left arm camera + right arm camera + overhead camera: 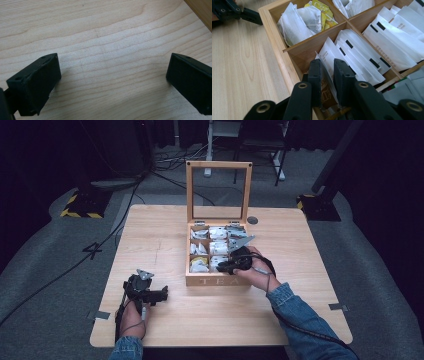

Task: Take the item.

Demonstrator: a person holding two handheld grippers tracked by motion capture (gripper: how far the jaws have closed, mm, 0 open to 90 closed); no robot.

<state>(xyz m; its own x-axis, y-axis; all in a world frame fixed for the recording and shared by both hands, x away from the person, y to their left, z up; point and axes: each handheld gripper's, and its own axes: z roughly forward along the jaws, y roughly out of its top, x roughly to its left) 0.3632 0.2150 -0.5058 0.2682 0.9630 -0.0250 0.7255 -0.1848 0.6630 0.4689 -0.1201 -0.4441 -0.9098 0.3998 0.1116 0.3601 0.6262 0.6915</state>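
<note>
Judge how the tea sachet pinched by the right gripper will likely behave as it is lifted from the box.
The sachet looks thin and papery, so probably light and floppy. The right gripper could crease it, and packed neighbours may drag along.

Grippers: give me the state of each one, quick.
Left gripper: open, jaws wide apart over the bare table, holding nothing.
Right gripper: jaws closed on a tea bag sachet in the tea box.
</note>
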